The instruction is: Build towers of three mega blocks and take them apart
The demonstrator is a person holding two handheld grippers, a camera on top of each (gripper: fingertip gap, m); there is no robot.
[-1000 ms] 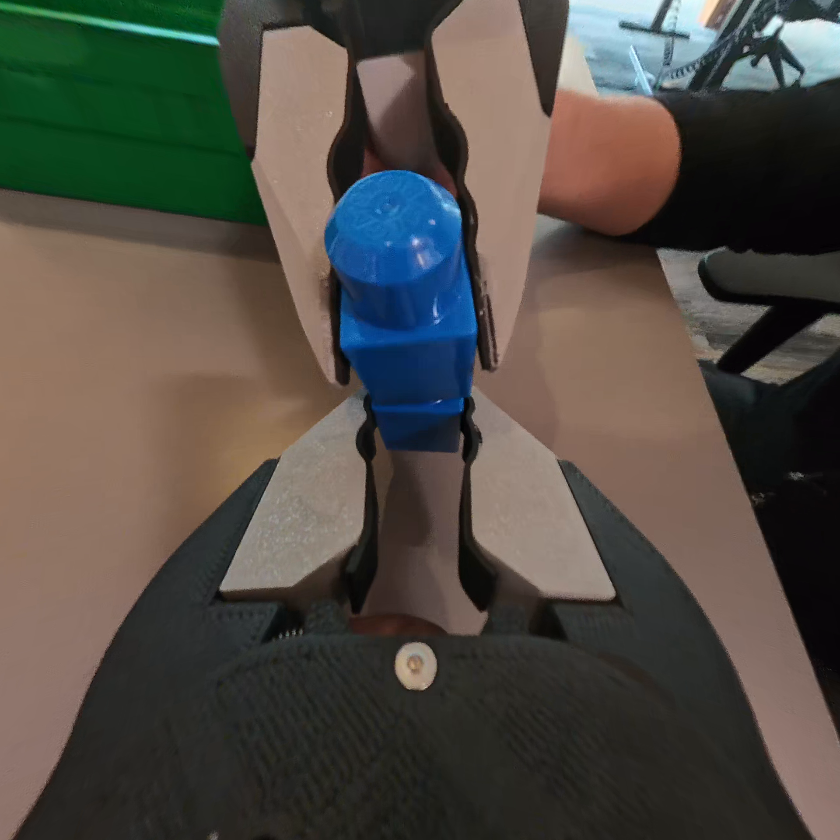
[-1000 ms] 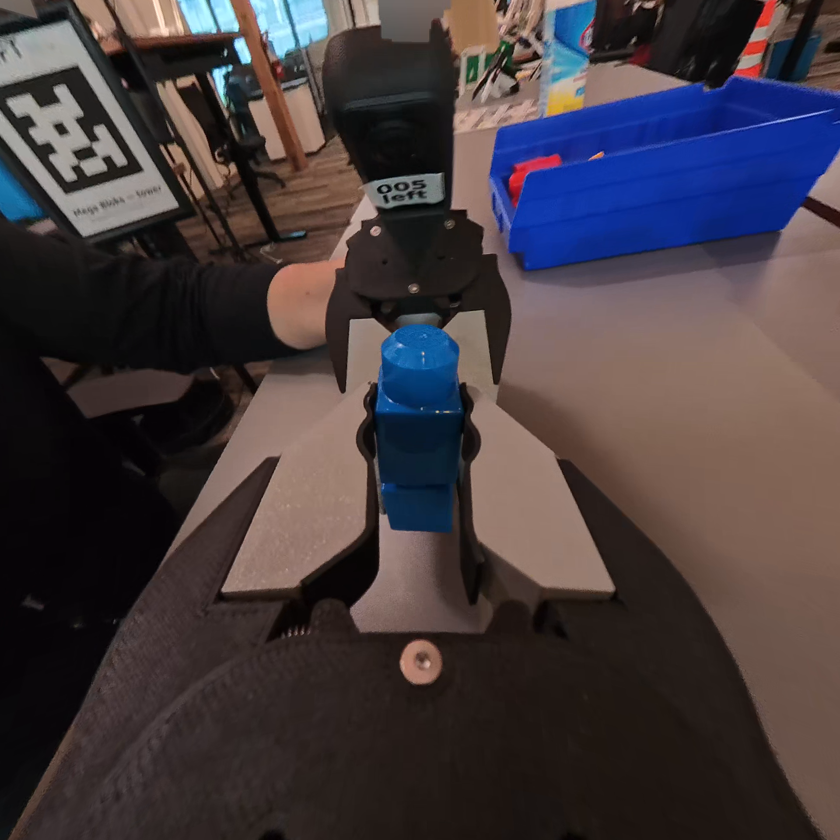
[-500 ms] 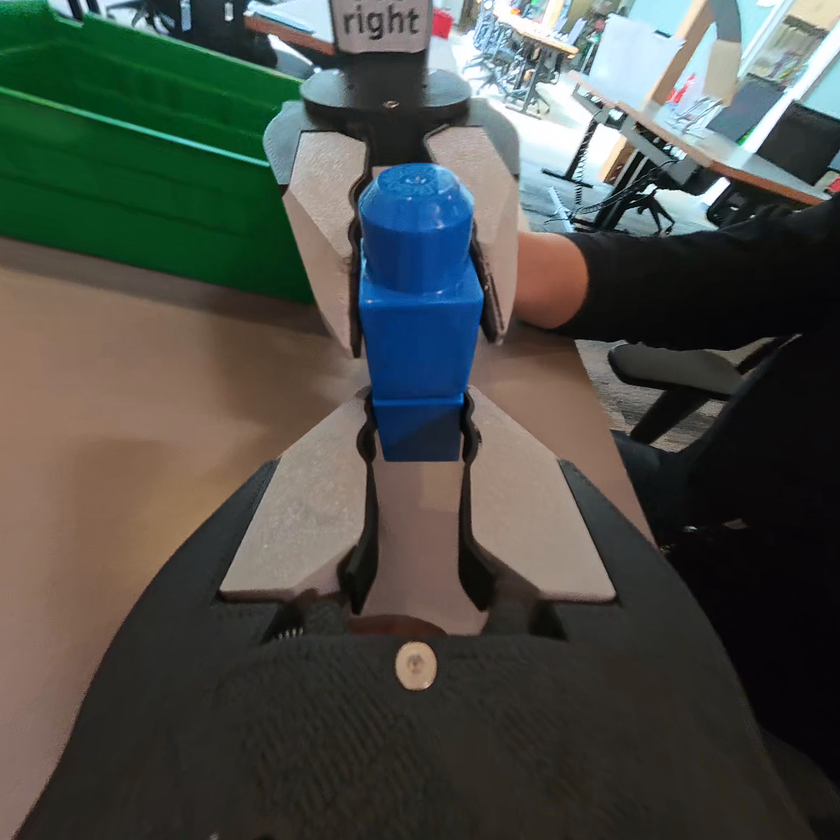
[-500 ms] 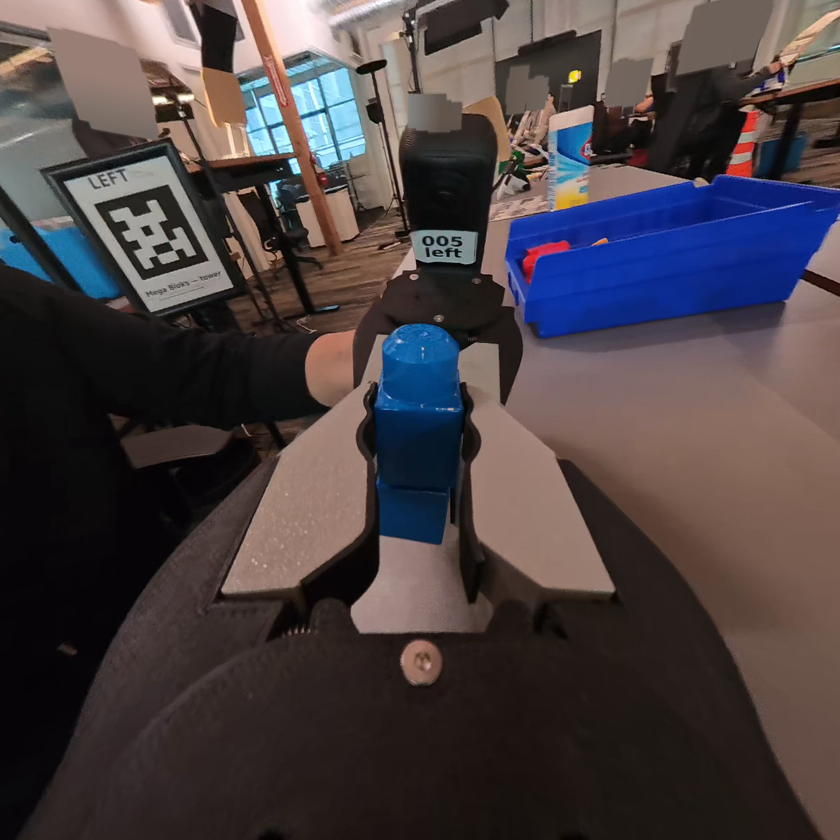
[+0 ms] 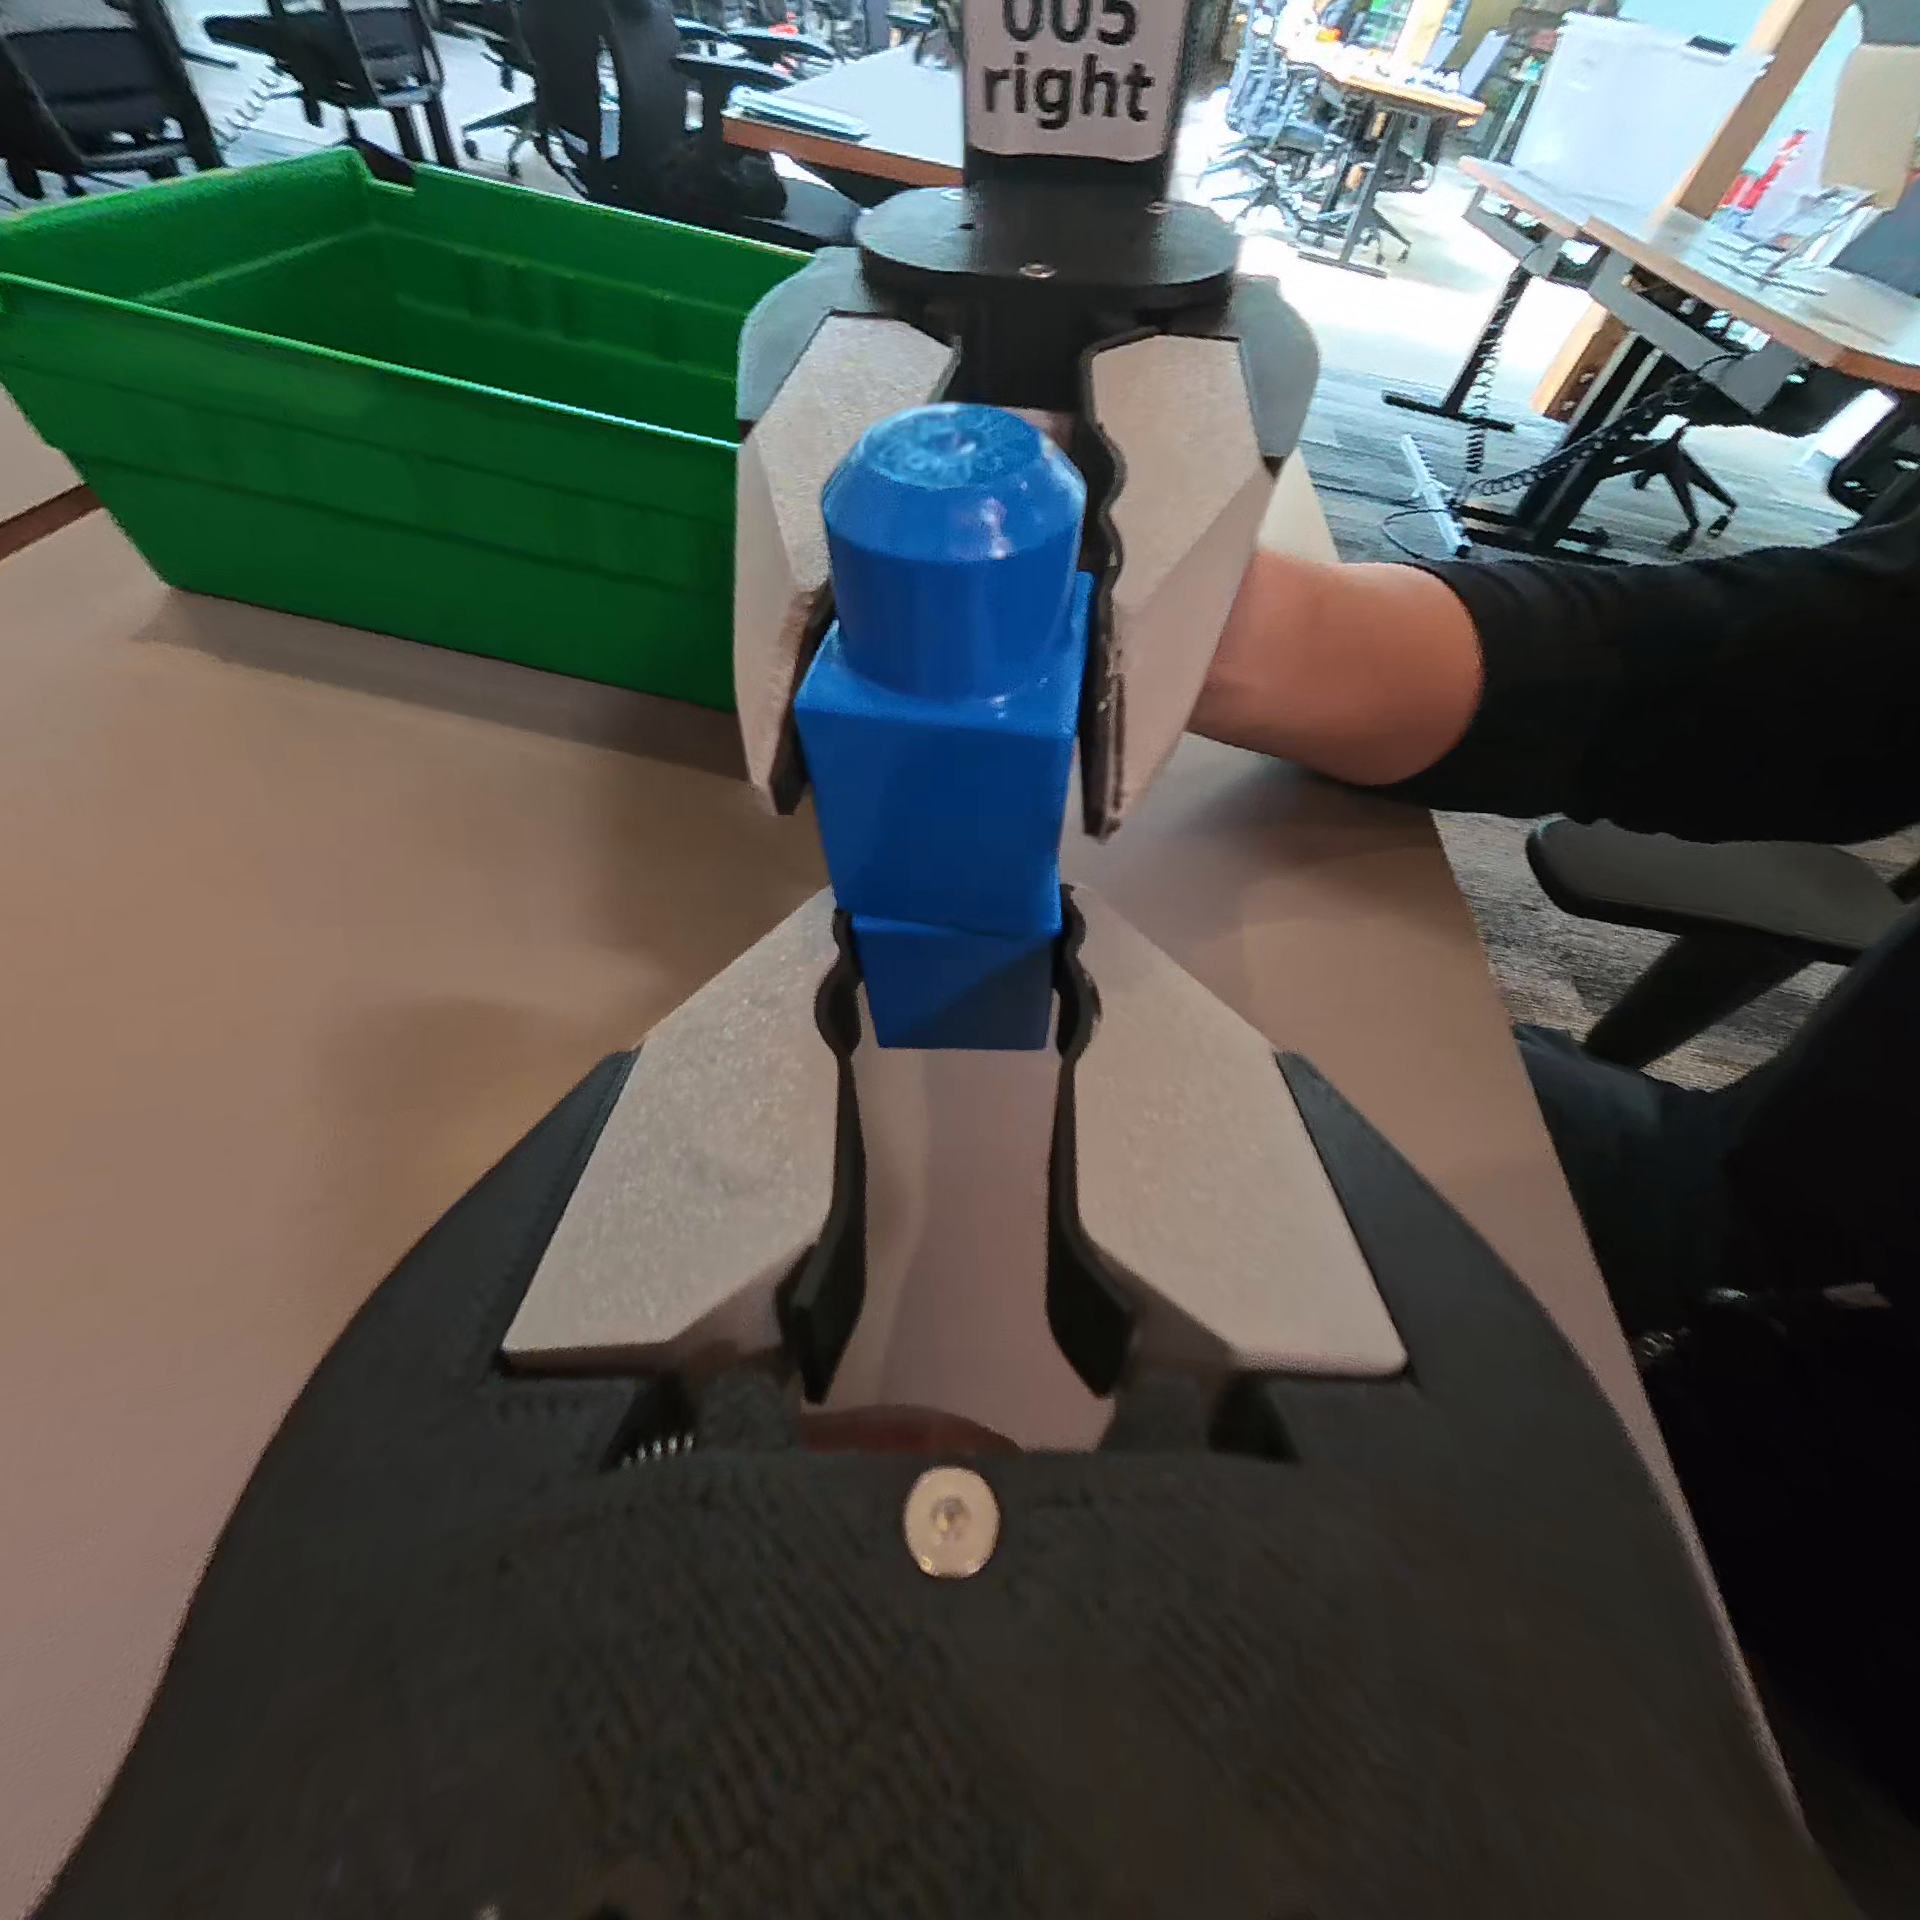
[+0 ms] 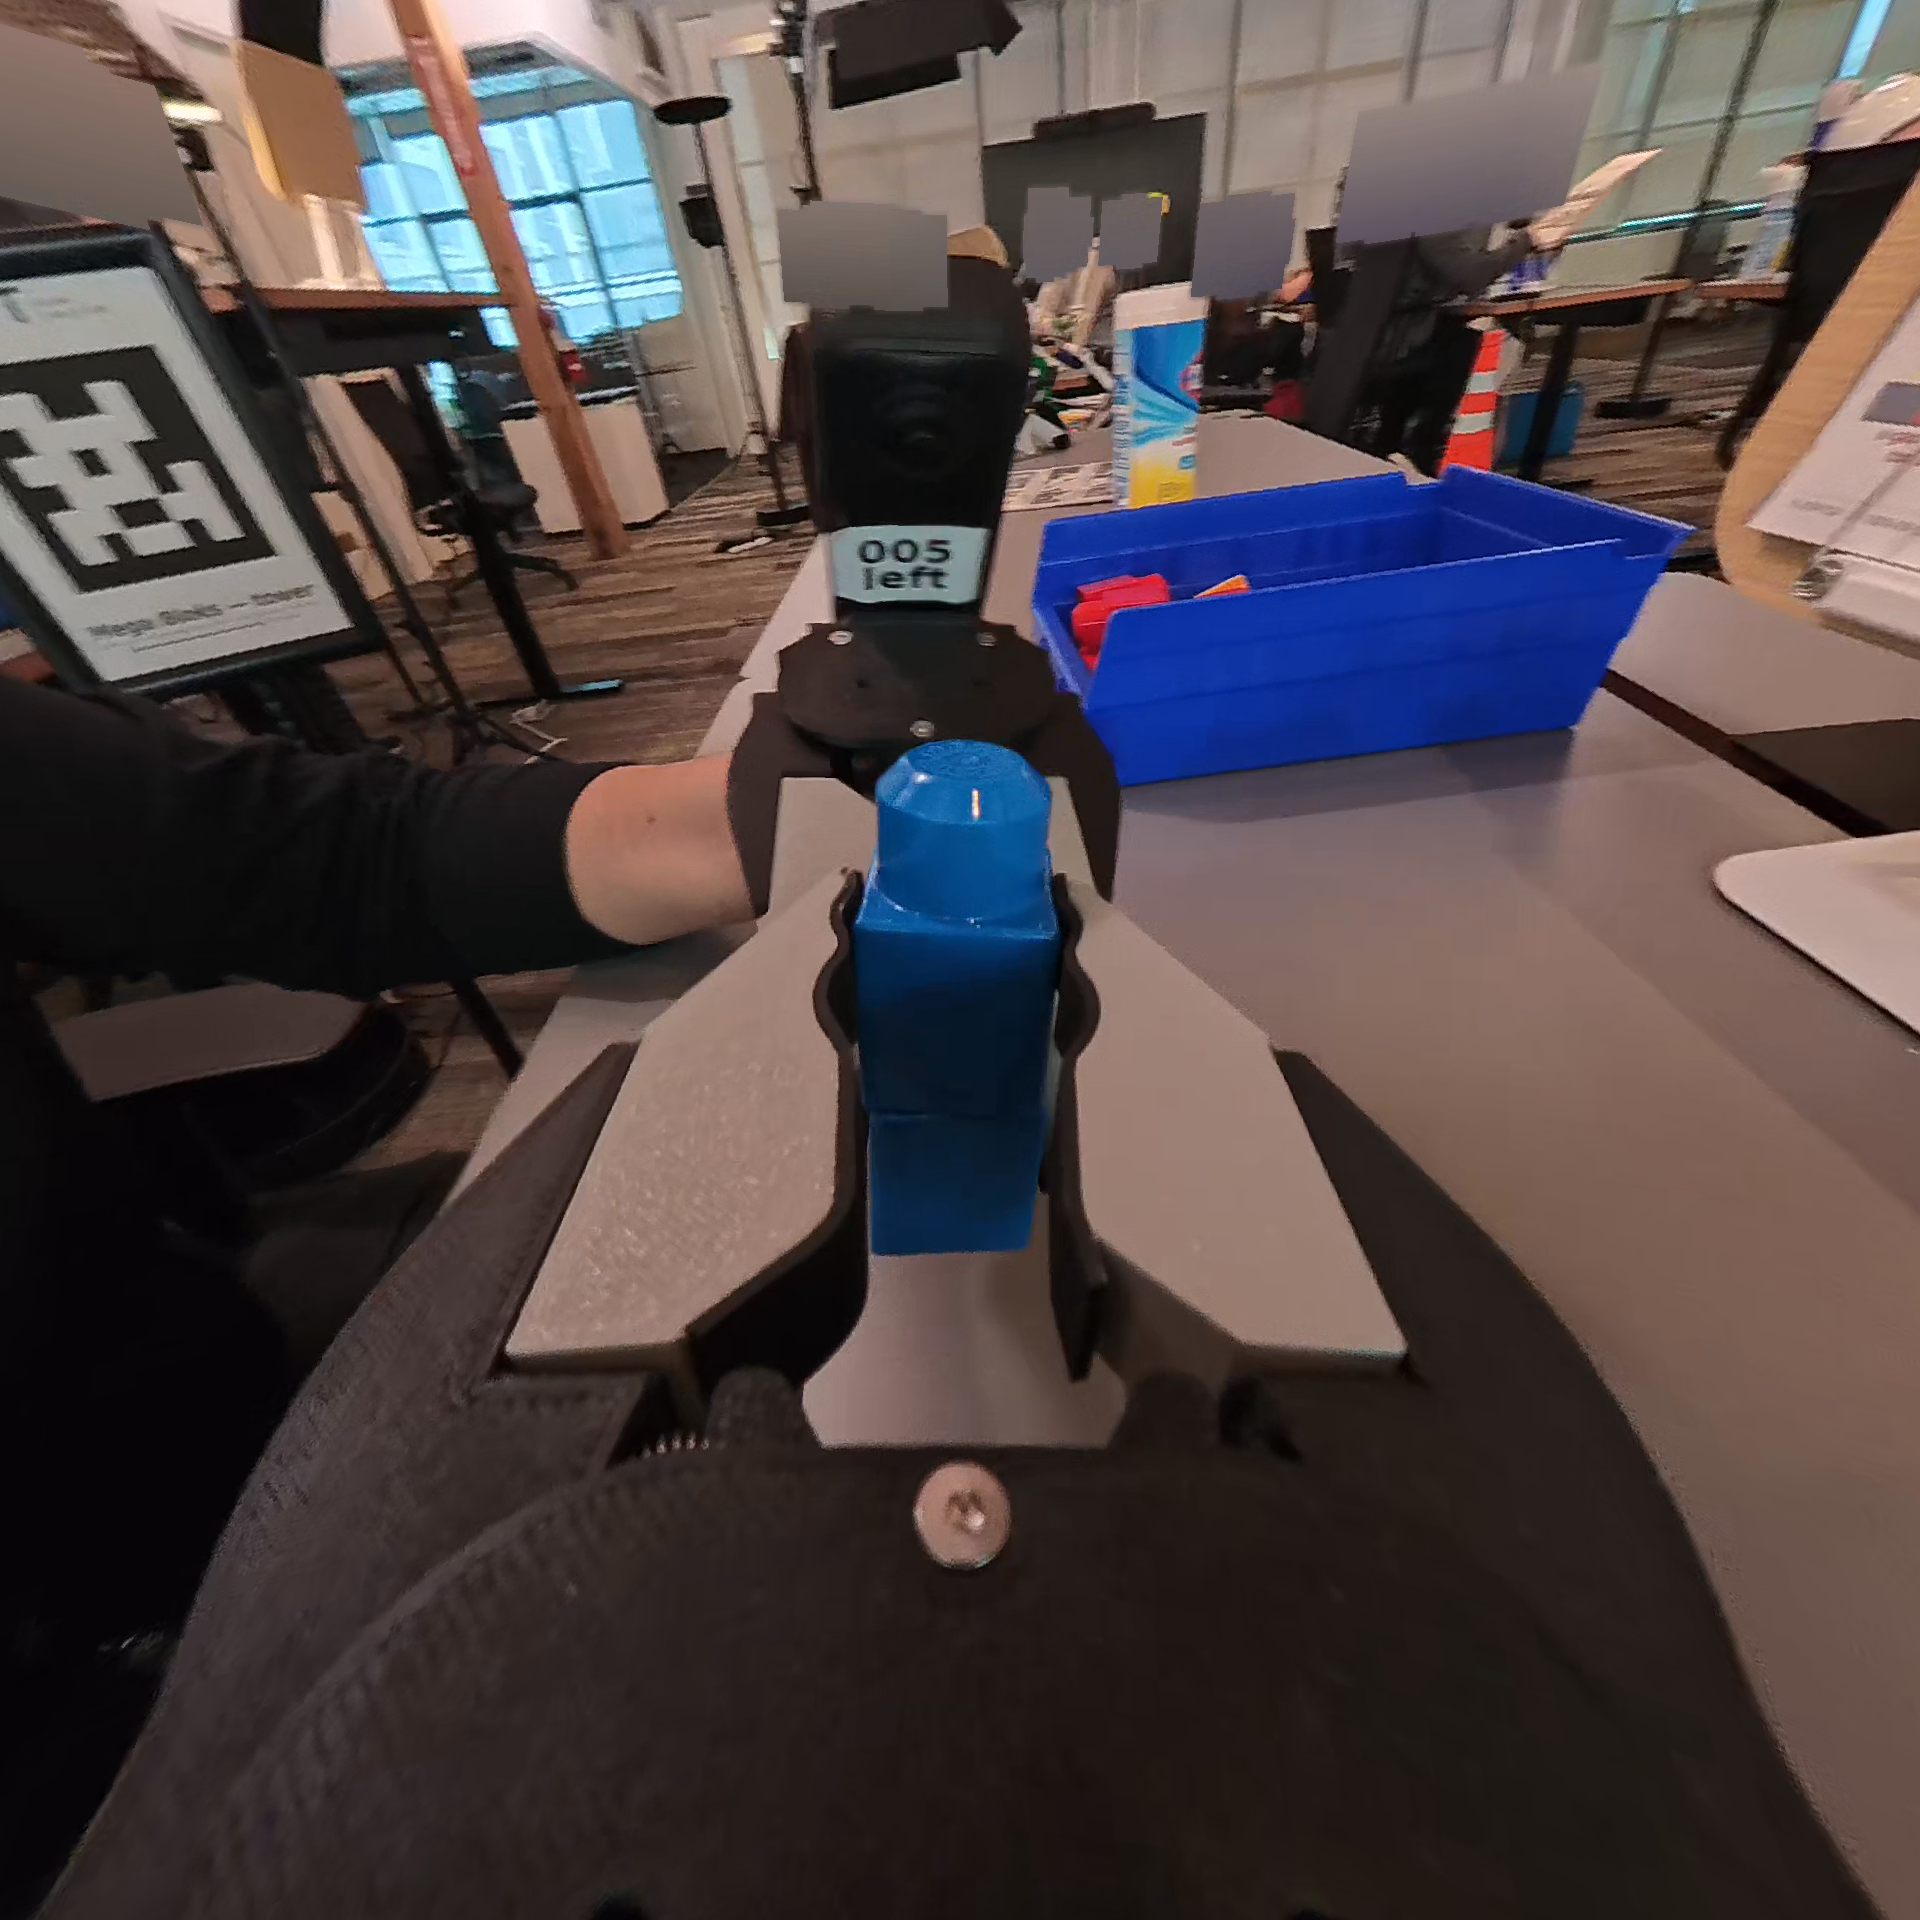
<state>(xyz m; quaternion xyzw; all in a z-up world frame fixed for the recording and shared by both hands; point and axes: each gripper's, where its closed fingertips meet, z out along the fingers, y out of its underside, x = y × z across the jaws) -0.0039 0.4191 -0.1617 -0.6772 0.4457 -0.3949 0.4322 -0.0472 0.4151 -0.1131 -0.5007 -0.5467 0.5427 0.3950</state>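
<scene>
Two stacked blue blocks (image 5: pixel 940 790) held in the air above the counter (image 5: pixel 312 883): lower block pinched between left tool (image 5: pixel 954 971) pads, upper block clamped by right tool (image 6: pixel 951 997) from the opposite side.

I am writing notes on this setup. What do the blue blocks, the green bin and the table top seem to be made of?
Blue blocks: probably moulded plastic, smooth and slightly glossy, with small bright highlights on the round stud.
Green bin: probably rigid plastic, with an even colour, a soft sheen and moulded ribs.
Table top: a matte grey-beige sheet, perhaps laminate; it shows no grain and only a dull reflection.
</scene>
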